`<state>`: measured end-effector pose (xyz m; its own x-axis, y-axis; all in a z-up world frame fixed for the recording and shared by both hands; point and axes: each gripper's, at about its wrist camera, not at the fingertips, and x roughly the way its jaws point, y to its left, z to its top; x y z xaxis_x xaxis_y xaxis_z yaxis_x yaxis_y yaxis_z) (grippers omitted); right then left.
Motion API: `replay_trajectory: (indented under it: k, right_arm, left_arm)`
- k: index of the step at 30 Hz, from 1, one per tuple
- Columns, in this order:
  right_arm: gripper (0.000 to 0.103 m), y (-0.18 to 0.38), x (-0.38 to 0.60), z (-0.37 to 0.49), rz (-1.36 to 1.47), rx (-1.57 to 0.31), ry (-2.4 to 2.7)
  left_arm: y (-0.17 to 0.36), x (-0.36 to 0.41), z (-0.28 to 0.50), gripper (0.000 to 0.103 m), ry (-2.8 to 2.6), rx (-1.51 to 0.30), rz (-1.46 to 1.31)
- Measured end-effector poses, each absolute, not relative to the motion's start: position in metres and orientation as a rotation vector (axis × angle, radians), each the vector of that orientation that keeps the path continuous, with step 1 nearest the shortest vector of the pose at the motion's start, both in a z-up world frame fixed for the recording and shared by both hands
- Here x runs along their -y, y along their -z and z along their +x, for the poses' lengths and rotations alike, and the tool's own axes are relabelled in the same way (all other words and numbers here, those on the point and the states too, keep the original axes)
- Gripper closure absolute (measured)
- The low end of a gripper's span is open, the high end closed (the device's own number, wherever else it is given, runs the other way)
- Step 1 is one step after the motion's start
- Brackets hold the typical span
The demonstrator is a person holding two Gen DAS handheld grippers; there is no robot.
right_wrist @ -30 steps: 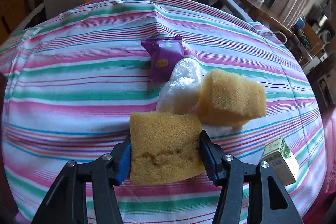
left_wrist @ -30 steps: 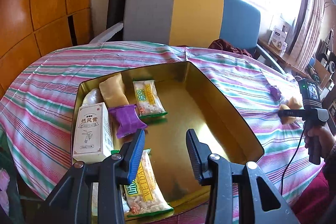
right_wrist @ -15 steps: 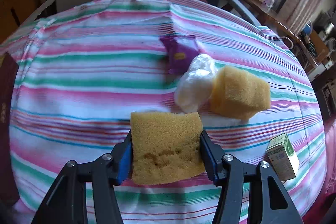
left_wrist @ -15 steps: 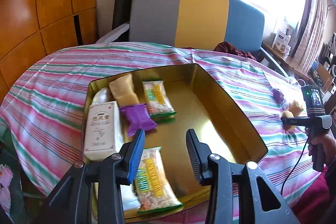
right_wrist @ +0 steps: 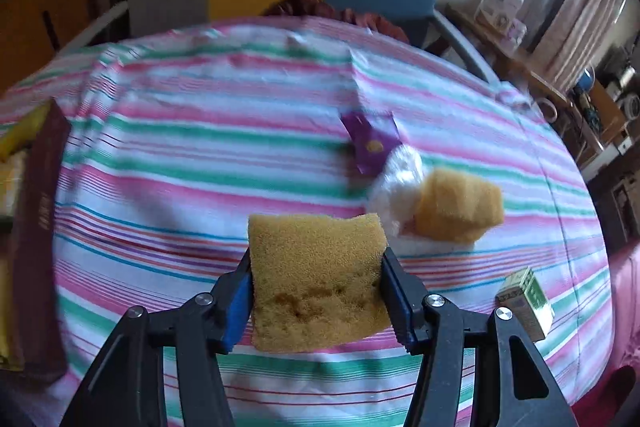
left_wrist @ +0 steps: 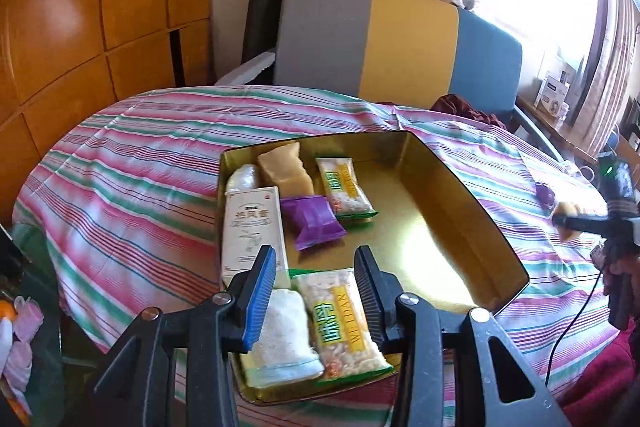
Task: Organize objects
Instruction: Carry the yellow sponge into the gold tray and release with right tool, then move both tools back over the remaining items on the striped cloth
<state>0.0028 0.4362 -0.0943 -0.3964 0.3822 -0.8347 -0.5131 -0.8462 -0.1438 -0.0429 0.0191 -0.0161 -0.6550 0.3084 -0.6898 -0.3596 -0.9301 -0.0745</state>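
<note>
Right tongs (right_wrist: 318, 285): clamped on a yellow sponge (right_wrist: 318, 275), one pad against each side, carried above the striped tabletop (right_wrist: 200, 163) and touching nothing else.
Left tongs (left_wrist: 316, 283): apart and empty, hovering over the near end of the gold tray (left_wrist: 452, 203) (nothing sits between the pads; the packets seen there lie below them).
Tray, near end: a green-edged snack packet (left_wrist: 342, 323) beside a pale wrapped packet (left_wrist: 286, 337).
Tray, middle: a white box (left_wrist: 254, 227) along the left wall, with a purple packet (left_wrist: 314, 221) just right of it.
Tray, far end: a tan block (left_wrist: 285, 169), a second green-edged packet (left_wrist: 345, 187) and a pale bundle (left_wrist: 244, 179); the right half of the floor is bare.
Left on the cloth: a second sponge (right_wrist: 458, 205), a clear-wrapped white item (right_wrist: 398, 173) touching it, a purple sachet (right_wrist: 372, 143) beyond, and a small green carton (right_wrist: 526, 301) well apart to the right.
Step in hand: judged to be the carry, sponge lifted and heading for the tray.
Next move calls for: swinging left over the tray wall, lowering onto the bare floor, then releasing without nudging the packets.
Change from the earlier frame: in the right wrist view the tray's dark wall now shows at the left edge and the loose pile sits further right; in the left wrist view more of the tray's near end is visible.
</note>
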Motion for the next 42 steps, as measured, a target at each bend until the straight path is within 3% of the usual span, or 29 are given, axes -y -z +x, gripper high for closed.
replay_trajectory:
  k: [12,26,32,34,37,42]
  right_arm:
    - [0.044,0.039,-0.263,-0.040,-1.277,-0.107,-2.692]
    - [0.043,0.106,-0.164,-0.122,-1.586,-0.083,-2.760]
    - [0.034,0.117,-0.150,-0.137,-1.670,-0.191,-2.801]
    - [0.025,0.117,-0.148,-0.134,-1.660,-0.200,-2.822]
    - [0.019,0.115,-0.150,-0.128,-1.646,-0.223,-2.834]
    - [0.017,0.105,-0.158,-0.114,-1.612,-0.271,-2.841]
  left_arm:
    - [0.018,-0.003,-0.043,0.062,-2.593,-0.076,-1.067]
    - [0.027,0.012,-0.049,0.062,-2.611,-0.048,-1.123]
    - [0.033,0.022,-0.055,0.060,-2.629,-0.022,-1.166]
    - [0.034,0.024,-0.056,0.060,-2.633,-0.015,-1.168]
    - [0.036,0.024,-0.056,0.060,-2.631,-0.018,-1.176]
    - [0.033,0.021,-0.054,0.060,-2.621,-0.023,-1.156]
